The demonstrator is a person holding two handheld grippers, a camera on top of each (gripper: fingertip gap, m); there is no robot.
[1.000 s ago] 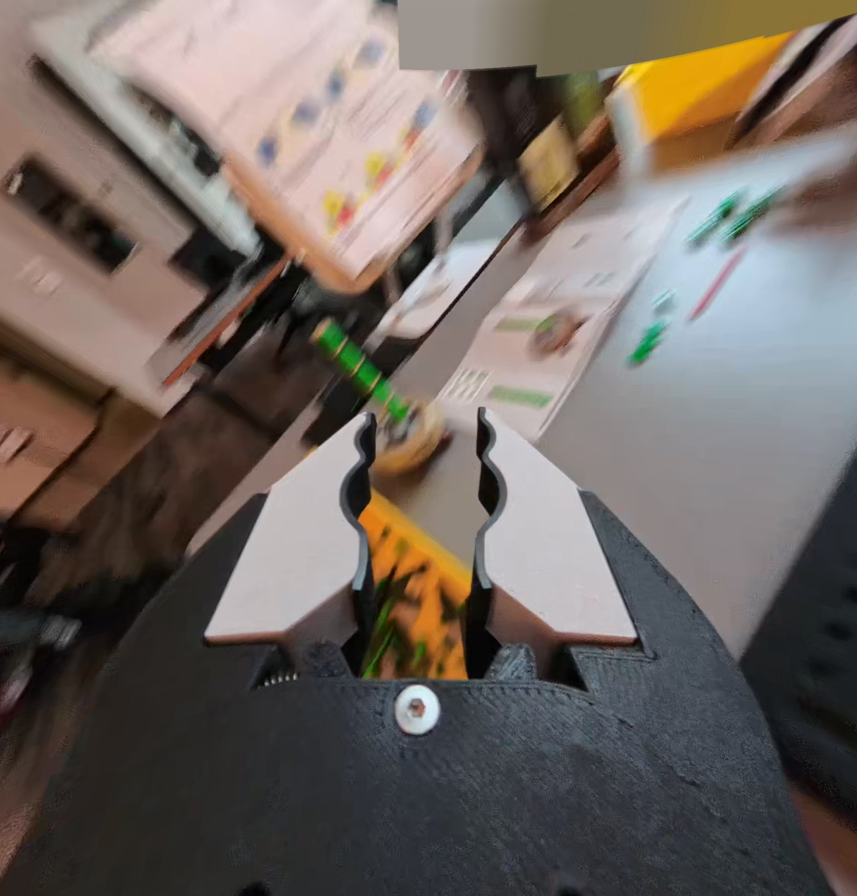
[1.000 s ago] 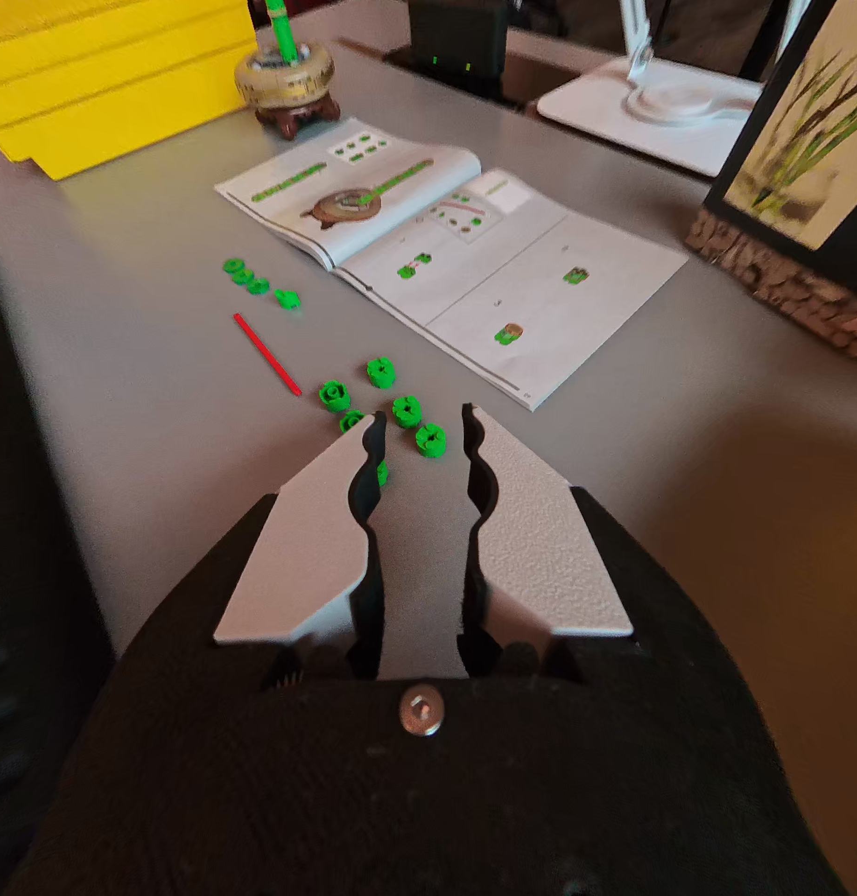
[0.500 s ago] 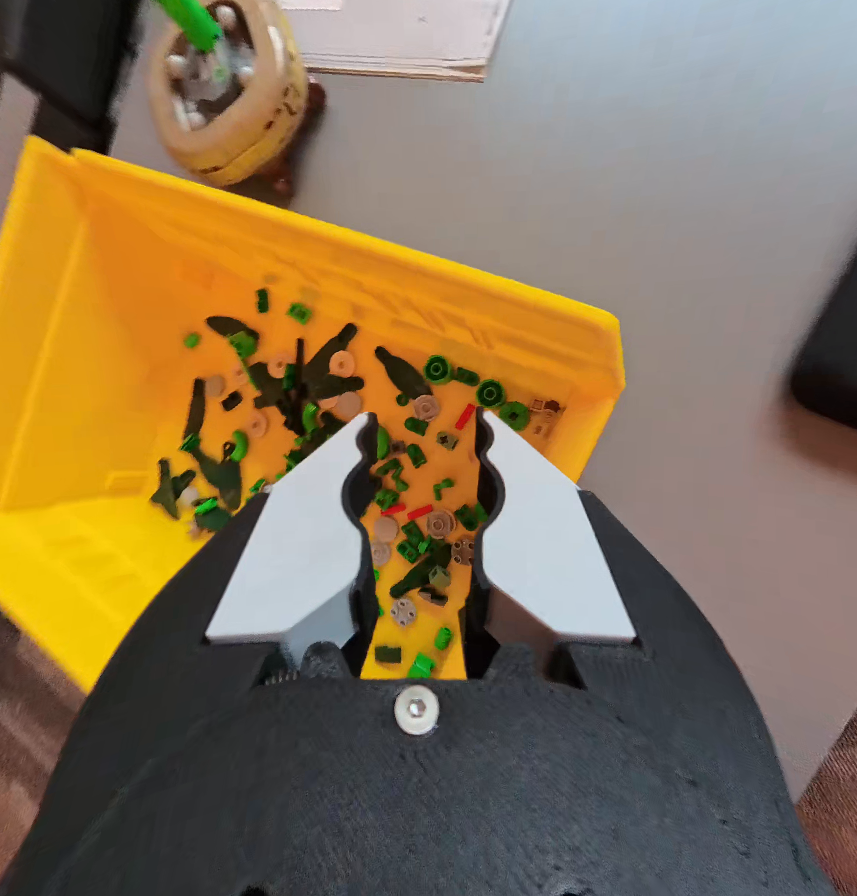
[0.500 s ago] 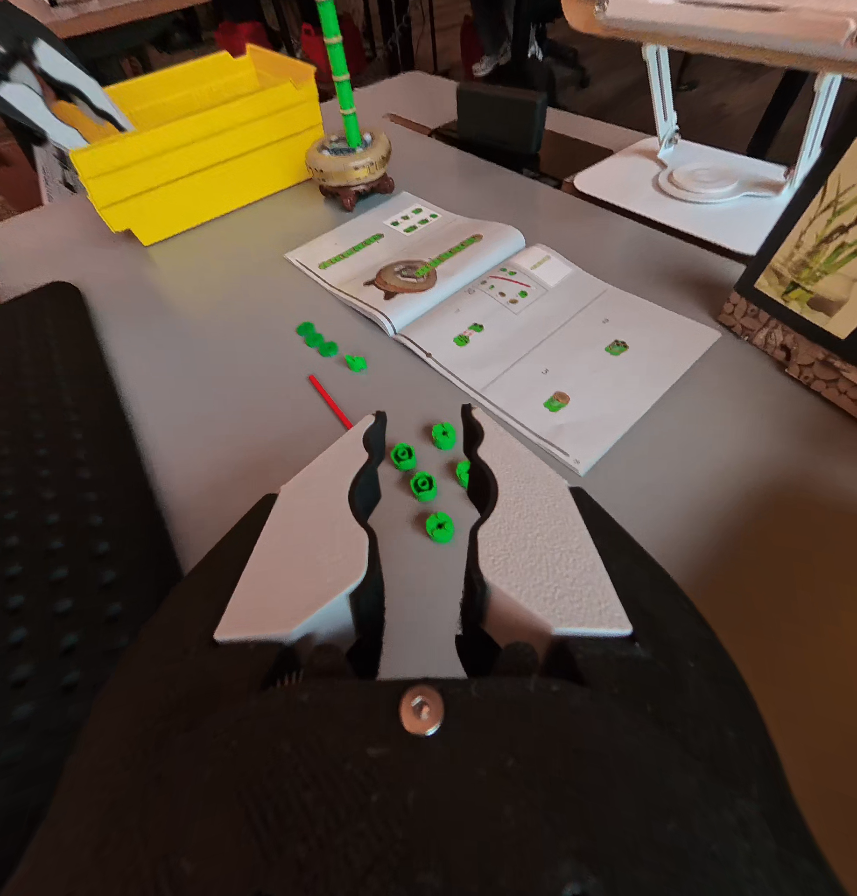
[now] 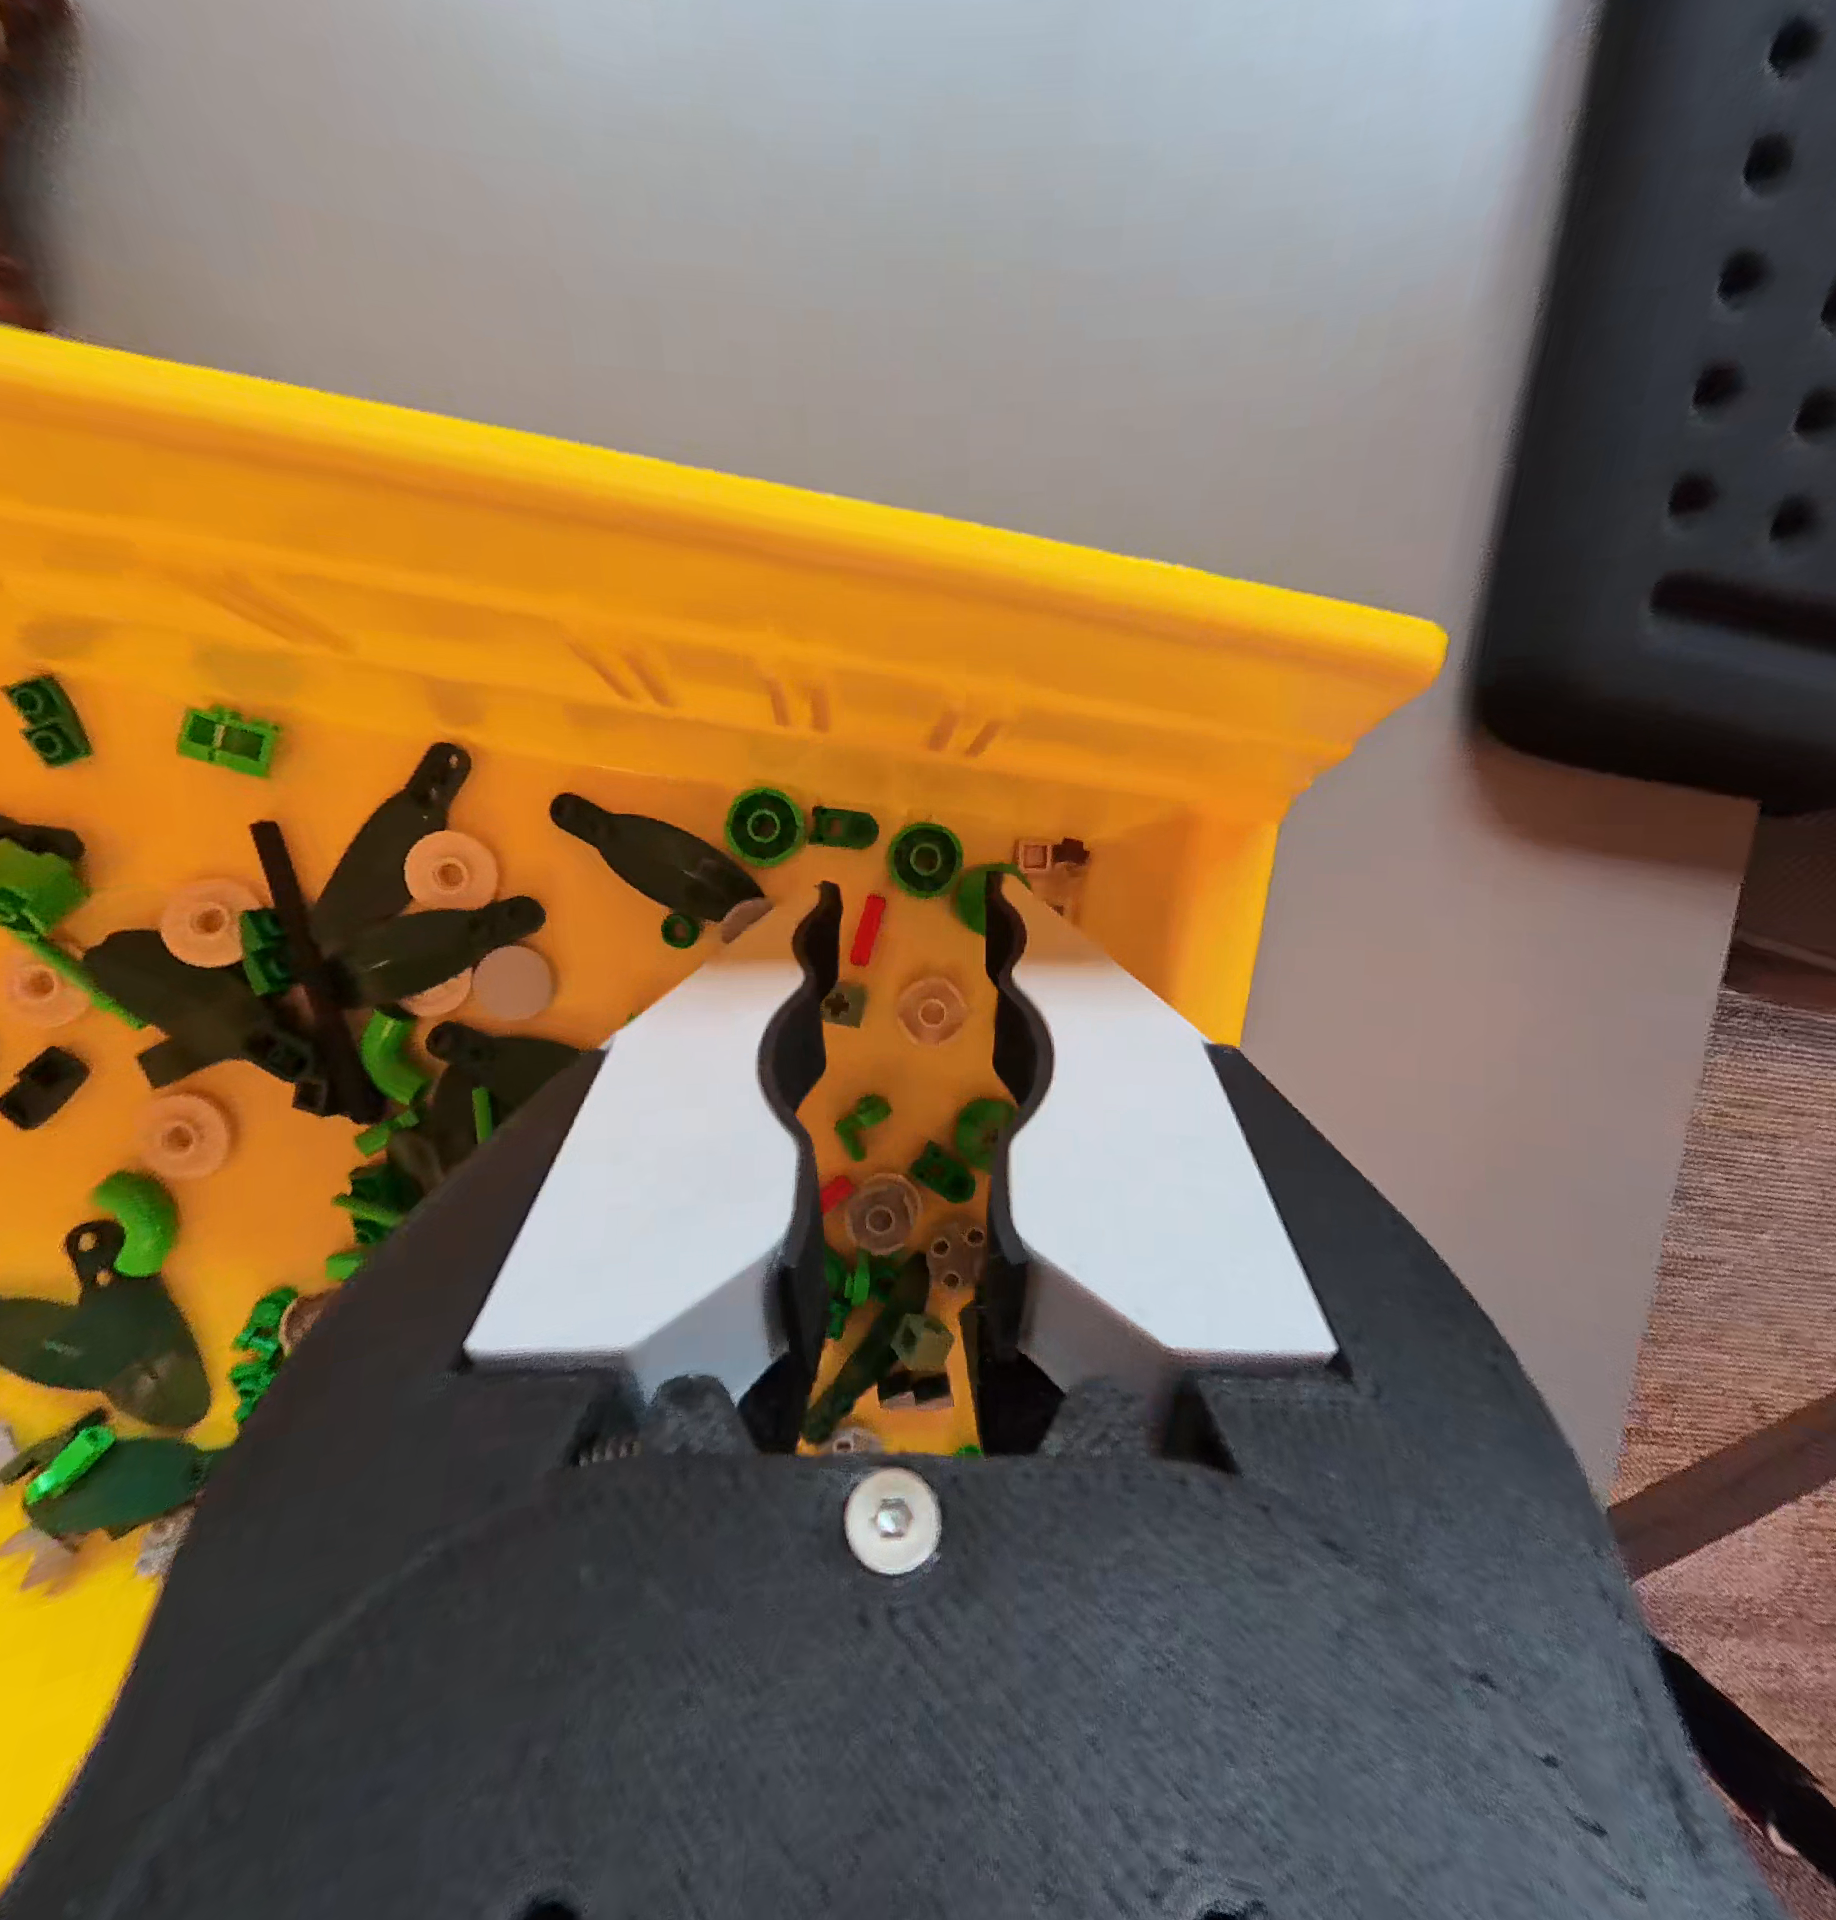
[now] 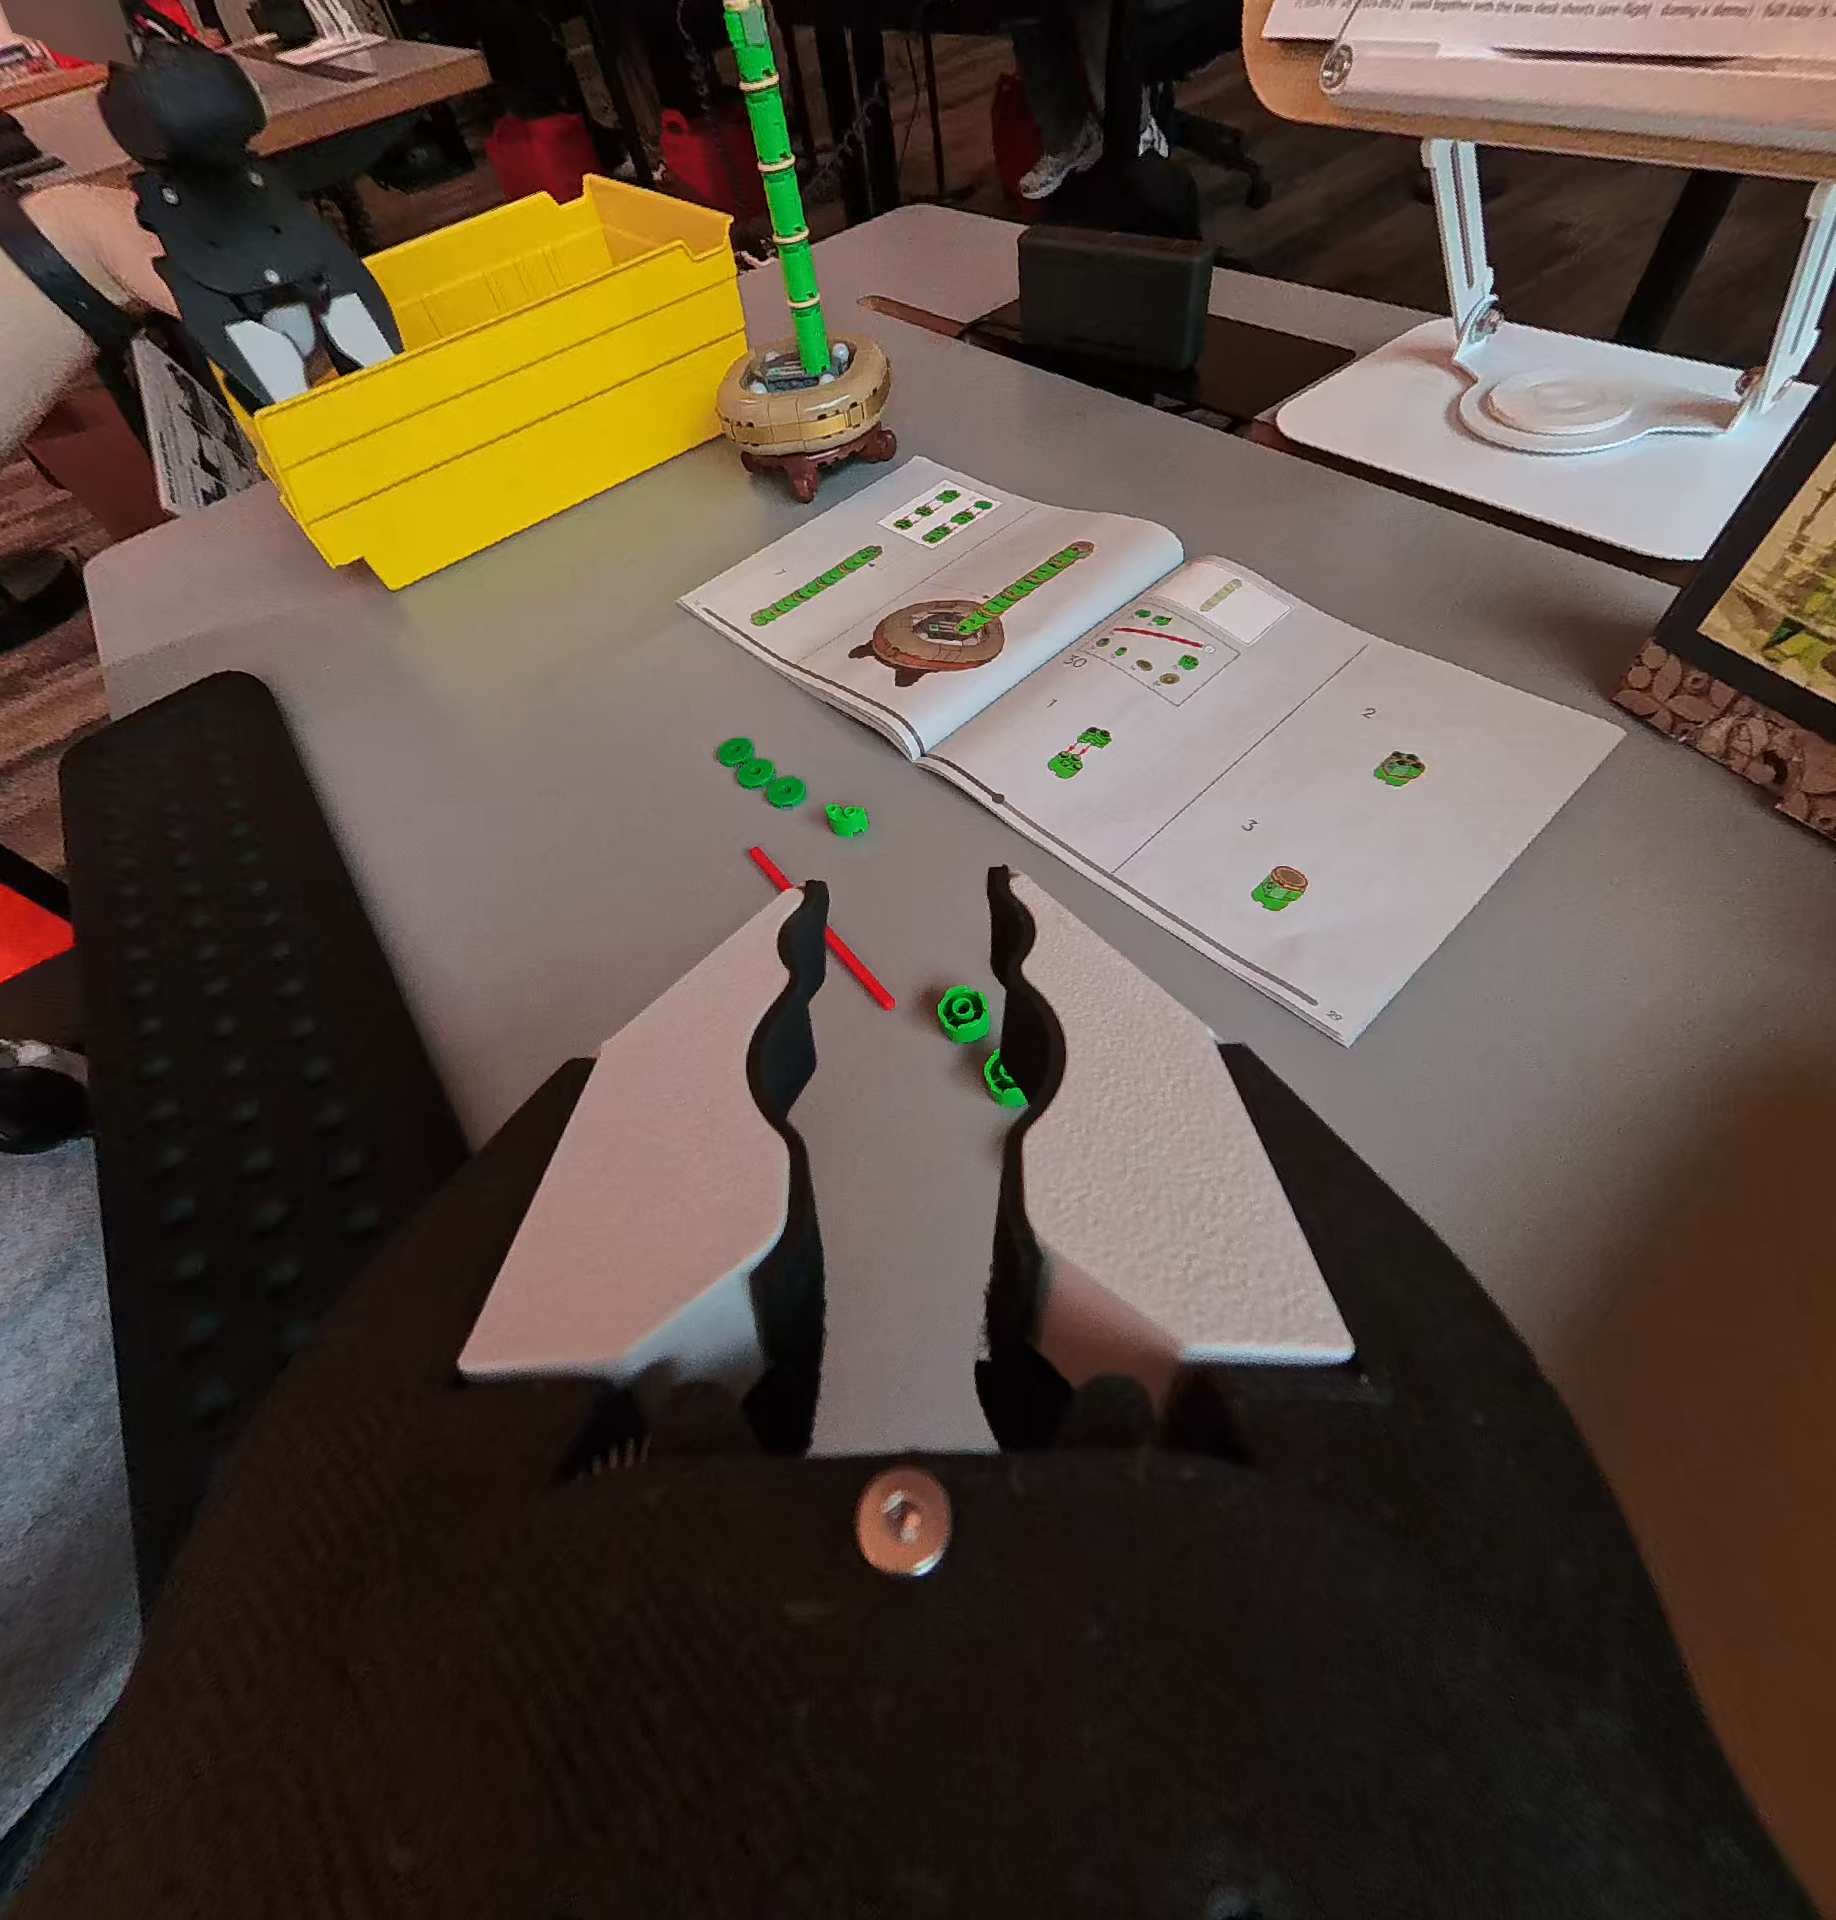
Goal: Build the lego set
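The left gripper (image 5: 909, 904) tilts down into the yellow plastic bin (image 5: 685, 582), jaws apart and empty above loose lego pieces (image 5: 374, 966). The right gripper (image 6: 903, 883) hovers low over the grey tabletop (image 6: 540, 727), released, a thin red rod (image 6: 852, 961) and 2 round green studs (image 6: 963, 1013) between its fingers.

bin wall (image 5: 685, 582) ahead, pcs (image 5: 394, 935) crowd floor

Glossy yellow plastic bin (image 5: 685, 582), matt tabletop (image 6: 540, 748)

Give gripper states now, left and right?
Left gripper: open, empty, over the yellow bin.
Right gripper: open, empty, above the table.
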